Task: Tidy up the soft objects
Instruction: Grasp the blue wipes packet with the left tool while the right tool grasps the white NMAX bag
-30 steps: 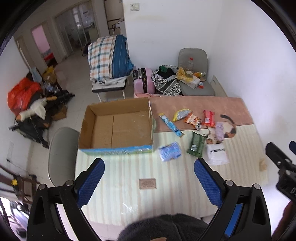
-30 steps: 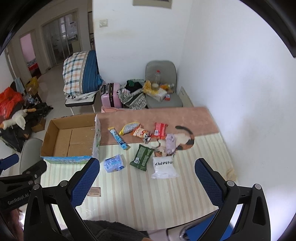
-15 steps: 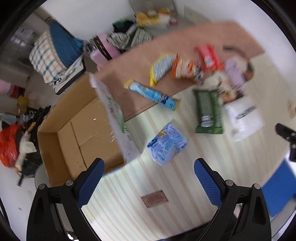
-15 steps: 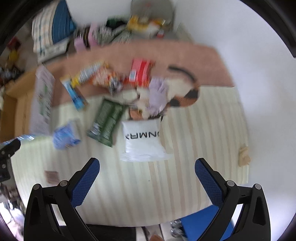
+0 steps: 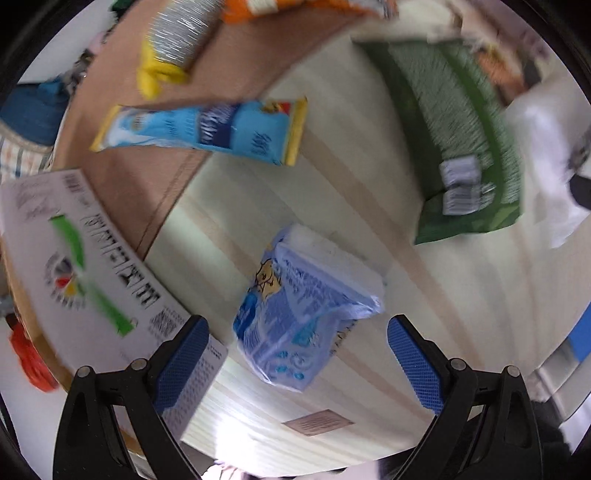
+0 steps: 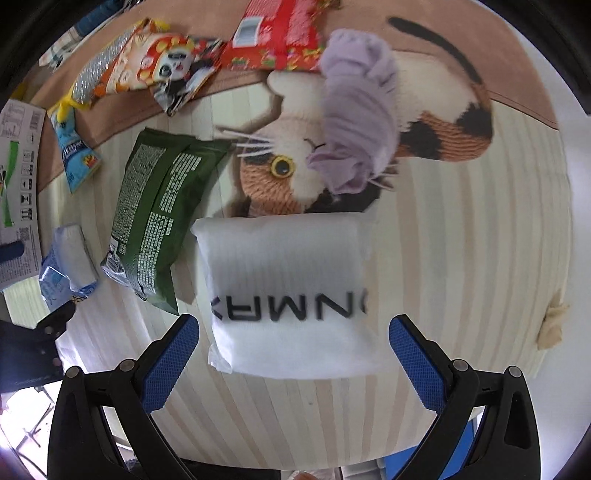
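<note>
Left gripper [image 5: 295, 354]: jaws spread wide, holding nothing, poised low in the left wrist view over a pale blue tissue pack [image 5: 303, 310] that lay between them on the striped bench [image 5: 424, 295]. Printed cardboard box [image 5: 92, 273] stood at the left of that frame, close beside the left finger. Blue-and-yellow snack stick [image 5: 207, 129] lay in the upper left, half on the brown mat [image 5: 147, 184]; silver-and-yellow packet [image 5: 173, 40] above it; green pouch [image 5: 454, 140] at upper right, blurred. Right gripper [image 6: 293, 354]: jaws likewise wide apart and empty, framing the near edge of a white bag with black lettering [image 6: 291, 291] at centre of the right wrist view. Green pouch lay just left of that bag, their edges appearing to touch; lilac cloth [image 6: 362, 122] rested on the cat picture [image 6: 295, 166] above it; red packet [image 6: 280, 33] and panda snack bag [image 6: 162, 70] lay along the top.
</note>
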A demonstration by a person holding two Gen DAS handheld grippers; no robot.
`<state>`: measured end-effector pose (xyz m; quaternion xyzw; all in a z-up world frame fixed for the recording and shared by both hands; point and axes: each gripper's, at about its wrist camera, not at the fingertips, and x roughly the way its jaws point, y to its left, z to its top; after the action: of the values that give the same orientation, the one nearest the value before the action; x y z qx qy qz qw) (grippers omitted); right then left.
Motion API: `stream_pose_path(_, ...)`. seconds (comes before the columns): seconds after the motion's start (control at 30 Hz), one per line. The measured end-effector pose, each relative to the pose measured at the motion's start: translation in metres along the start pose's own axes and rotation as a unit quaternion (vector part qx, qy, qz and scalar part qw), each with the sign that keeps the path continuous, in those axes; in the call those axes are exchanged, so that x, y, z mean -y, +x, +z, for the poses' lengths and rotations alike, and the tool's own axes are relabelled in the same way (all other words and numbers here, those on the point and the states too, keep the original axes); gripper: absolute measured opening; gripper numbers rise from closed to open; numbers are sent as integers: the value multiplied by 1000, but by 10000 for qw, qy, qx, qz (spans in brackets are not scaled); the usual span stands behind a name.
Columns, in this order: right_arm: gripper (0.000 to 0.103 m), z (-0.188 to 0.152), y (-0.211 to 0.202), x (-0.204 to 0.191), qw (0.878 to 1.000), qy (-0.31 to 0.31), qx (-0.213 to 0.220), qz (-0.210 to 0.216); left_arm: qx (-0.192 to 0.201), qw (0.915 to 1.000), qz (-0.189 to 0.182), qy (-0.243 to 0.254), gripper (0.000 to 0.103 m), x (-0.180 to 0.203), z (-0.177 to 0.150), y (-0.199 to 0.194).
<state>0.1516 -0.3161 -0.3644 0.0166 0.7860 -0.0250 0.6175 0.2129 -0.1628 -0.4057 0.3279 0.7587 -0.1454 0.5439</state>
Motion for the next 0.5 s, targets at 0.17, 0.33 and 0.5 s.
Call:
stream_pose_path(0.17, 103, 4, 24, -8, 9997, -157, -187, -67, -472, 9984, -171, 257, 89, 9, 3, 29)
stream_pose_path(0.33, 102, 8, 41, -10, 9998, -29, -174, 11, -497, 9894, -1057, -860, 59, -12, -5, 31)
stream_pose_path(0.5, 96, 6, 45, 1, 9993, 248, -192, 182, -228, 9436, -2285, -2384, 60, -39, -27, 38)
